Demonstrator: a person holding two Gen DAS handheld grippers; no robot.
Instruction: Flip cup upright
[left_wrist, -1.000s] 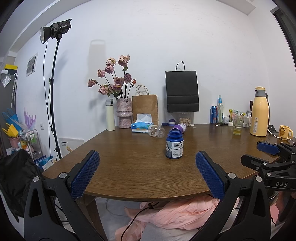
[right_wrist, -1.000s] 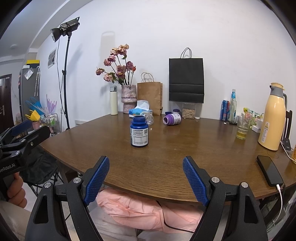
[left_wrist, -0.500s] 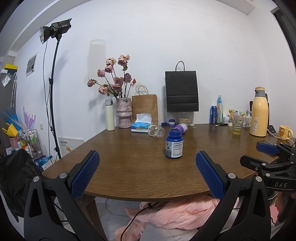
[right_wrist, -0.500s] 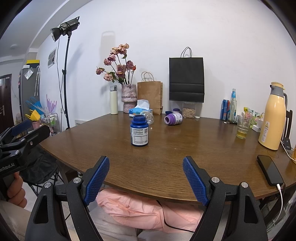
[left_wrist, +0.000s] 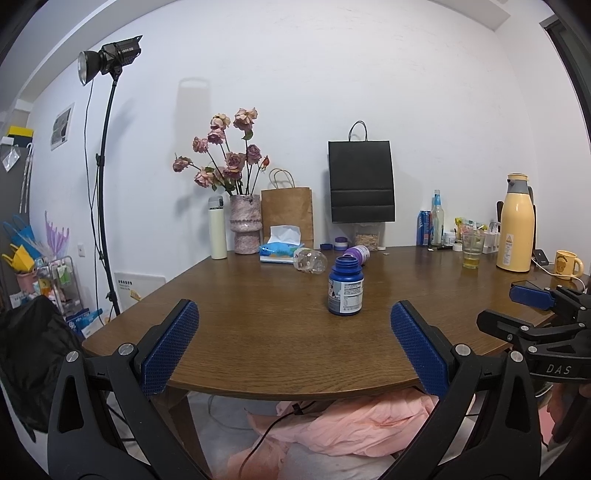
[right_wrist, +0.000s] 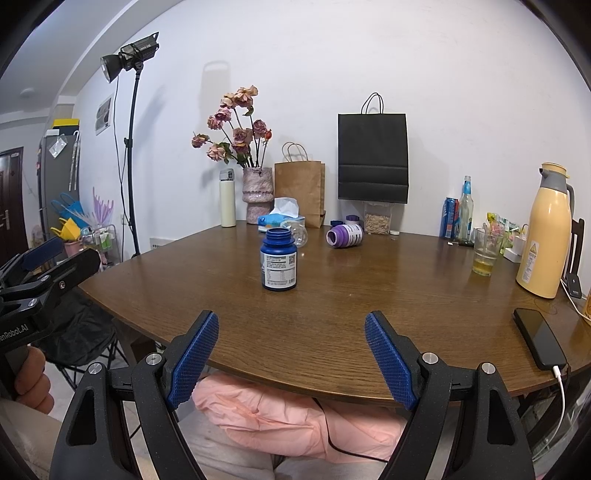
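A blue open-topped bottle (left_wrist: 345, 286) stands upright on the brown wooden table (left_wrist: 258, 325); it also shows in the right wrist view (right_wrist: 279, 259). A purple bottle (right_wrist: 345, 235) and a clear bottle (left_wrist: 310, 260) lie on their sides behind it. My left gripper (left_wrist: 291, 339) is open and empty at the table's near edge, well short of the blue bottle. My right gripper (right_wrist: 291, 354) is open and empty, also at the near edge. Each gripper shows at the side of the other's view.
At the back stand a vase of flowers (left_wrist: 244, 229), a white flask (left_wrist: 218, 227), a tissue pack (left_wrist: 280, 246) and paper bags (left_wrist: 361, 181). At the right are a yellow thermos (right_wrist: 546, 232), a glass (right_wrist: 487, 251), a phone (right_wrist: 537, 338) and a mug (left_wrist: 567, 262).
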